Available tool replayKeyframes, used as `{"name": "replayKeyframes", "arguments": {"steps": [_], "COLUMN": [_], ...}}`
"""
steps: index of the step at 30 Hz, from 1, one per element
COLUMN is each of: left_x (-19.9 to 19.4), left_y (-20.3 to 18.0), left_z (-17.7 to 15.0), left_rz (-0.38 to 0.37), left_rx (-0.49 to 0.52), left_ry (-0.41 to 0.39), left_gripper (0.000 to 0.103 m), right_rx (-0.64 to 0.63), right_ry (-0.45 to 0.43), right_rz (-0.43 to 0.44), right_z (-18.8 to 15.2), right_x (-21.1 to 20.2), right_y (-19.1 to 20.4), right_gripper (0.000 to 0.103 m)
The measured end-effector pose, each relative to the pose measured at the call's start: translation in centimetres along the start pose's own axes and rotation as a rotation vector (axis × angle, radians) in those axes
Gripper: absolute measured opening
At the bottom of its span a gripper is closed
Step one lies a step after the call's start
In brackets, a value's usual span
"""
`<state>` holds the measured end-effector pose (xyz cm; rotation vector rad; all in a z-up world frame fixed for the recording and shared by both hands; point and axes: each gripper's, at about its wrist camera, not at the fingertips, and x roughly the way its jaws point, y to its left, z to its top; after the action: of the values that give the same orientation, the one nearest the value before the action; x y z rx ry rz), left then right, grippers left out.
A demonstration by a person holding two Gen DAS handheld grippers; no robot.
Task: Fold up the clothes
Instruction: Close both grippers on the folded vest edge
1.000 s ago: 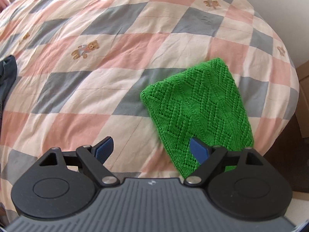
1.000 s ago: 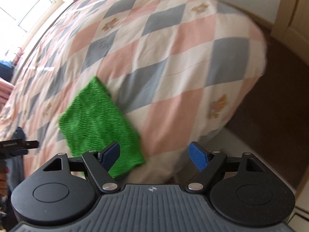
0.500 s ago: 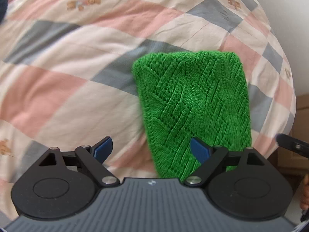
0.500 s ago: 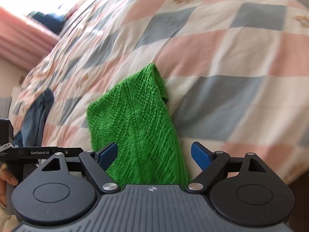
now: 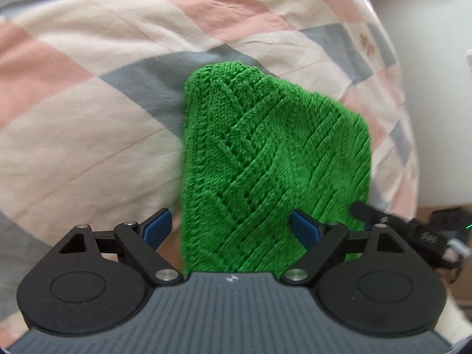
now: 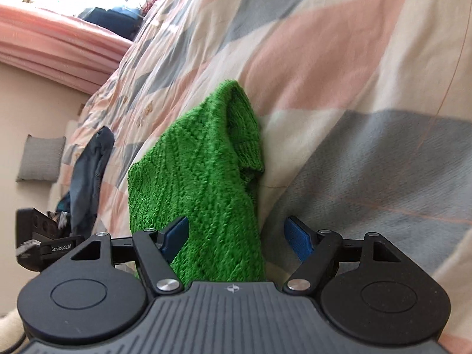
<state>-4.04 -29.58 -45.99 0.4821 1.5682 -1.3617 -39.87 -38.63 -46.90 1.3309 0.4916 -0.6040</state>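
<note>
- Between the spread blue pads of the left tool (image 5: 230,228) lay the folded green knit (image 5: 265,162).
- The right tool (image 6: 236,236) gaped, released, over its edge on the checked quilt (image 6: 368,88).

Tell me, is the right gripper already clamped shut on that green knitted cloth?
No: the right gripper is wide open, its blue pads standing apart on either side of the green knitted cloth without pinching it.
</note>
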Motion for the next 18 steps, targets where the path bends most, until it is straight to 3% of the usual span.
{"name": "replayKeyframes", "arguments": {"steps": [4, 8, 13, 18], "left_x": [1.1, 2.3, 1.9, -0.4], "left_y": [1.7, 2.5, 1.2, -2.6], "left_z": [0.4, 0.9, 1.2, 0.9], "left_rz": [-0.114, -0.171, -0.137, -0.107], "left_rx": [-0.065, -0.057, 0.016, 0.114], "left_ry": [-0.003, 0.010, 0.017, 0.008], "left_gripper": [0.083, 0.076, 0.054, 0.040], "right_rx": [0.022, 0.086, 0.147, 0.170], "right_ry": [0.023, 0.054, 0.044, 0.025], "right_rz": [0.073, 0.140, 0.149, 0.179], "right_z": [0.2, 0.3, 0.3, 0.9], "right_x": [1.1, 2.7, 2.7, -0.4], "right_y": [-1.0, -2.4, -2.3, -0.7], "right_gripper": [0.064, 0.039, 0.028, 0.023]}}
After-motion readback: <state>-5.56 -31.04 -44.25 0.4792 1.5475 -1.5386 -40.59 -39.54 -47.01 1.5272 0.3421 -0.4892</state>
